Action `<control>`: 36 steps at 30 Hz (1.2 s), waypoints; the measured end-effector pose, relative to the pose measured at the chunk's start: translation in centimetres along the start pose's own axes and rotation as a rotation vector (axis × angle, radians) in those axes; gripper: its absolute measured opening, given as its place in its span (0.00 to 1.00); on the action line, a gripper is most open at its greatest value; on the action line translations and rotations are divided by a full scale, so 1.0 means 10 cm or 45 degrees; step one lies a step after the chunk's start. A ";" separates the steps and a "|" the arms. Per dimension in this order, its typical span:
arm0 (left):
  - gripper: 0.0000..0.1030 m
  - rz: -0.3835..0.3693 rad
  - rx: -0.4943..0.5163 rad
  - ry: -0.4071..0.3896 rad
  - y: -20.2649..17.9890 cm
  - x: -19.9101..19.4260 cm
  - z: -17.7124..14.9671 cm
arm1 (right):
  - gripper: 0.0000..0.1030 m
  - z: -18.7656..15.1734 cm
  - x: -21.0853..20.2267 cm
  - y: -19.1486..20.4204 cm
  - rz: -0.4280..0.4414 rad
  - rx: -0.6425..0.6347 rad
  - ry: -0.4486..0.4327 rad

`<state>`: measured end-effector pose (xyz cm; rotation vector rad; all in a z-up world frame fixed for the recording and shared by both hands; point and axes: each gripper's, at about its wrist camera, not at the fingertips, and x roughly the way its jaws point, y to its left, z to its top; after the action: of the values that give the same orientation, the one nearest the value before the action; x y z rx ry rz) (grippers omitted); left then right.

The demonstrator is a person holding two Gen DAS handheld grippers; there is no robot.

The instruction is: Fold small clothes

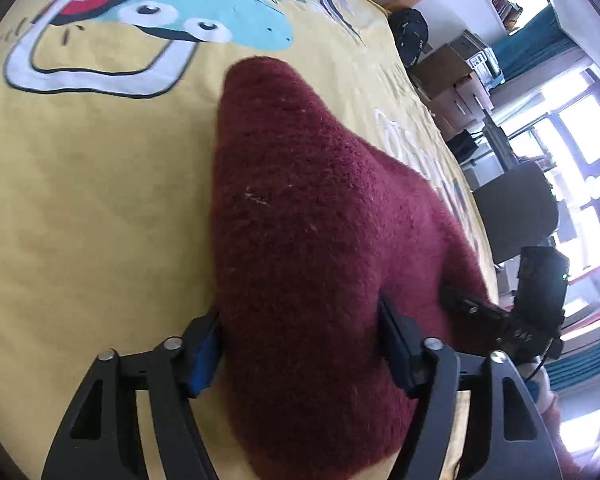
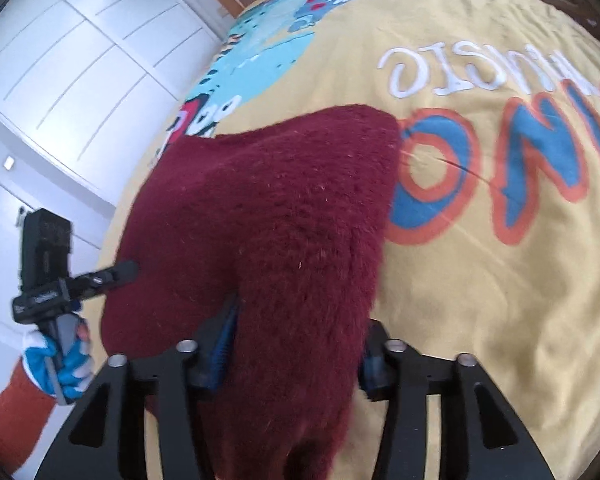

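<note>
A fuzzy maroon garment (image 1: 300, 200) hangs in a raised fold over the yellow cartoon-print bedspread (image 1: 100, 208). In the left wrist view my left gripper (image 1: 300, 340) has the thick cloth filling the gap between its blue-padded fingers (image 1: 204, 344), which press on it. In the right wrist view my right gripper (image 2: 296, 344) pinches another edge of the same garment (image 2: 268, 208). Each gripper shows in the other's view: the right gripper (image 1: 472, 308) at the cloth's right edge, the left gripper (image 2: 112, 272) at its left edge, held by a gloved hand (image 2: 60, 360).
The bedspread (image 2: 480, 300) stretches far around the garment. White wardrobe doors (image 2: 60, 60) stand beyond the bed's left edge. Cardboard boxes (image 1: 448, 76), a dark chair (image 1: 516, 208) and bright windows (image 1: 572, 128) lie past the right edge.
</note>
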<state>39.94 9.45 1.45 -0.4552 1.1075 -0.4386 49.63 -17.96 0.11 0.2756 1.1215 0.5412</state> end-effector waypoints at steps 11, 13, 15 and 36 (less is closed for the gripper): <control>0.71 0.187 0.265 0.040 -0.42 -0.03 -0.57 | 0.63 -0.57 -0.26 -0.27 -0.188 -0.005 0.012; 0.72 0.194 0.229 0.053 -0.46 0.16 -0.56 | 0.64 -0.59 -0.28 -0.29 -0.216 0.007 0.000; 0.76 0.219 0.227 0.059 -0.47 0.23 -0.61 | 0.66 -0.64 -0.32 -0.28 -0.251 0.018 -0.009; 0.75 0.479 0.168 -0.177 -0.93 -0.63 -1.36 | 0.67 -1.42 -1.02 0.44 -0.437 0.069 -0.229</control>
<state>24.04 3.47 6.21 -0.1523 0.9949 -0.1448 32.29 -20.59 4.16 0.1692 0.9820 0.1776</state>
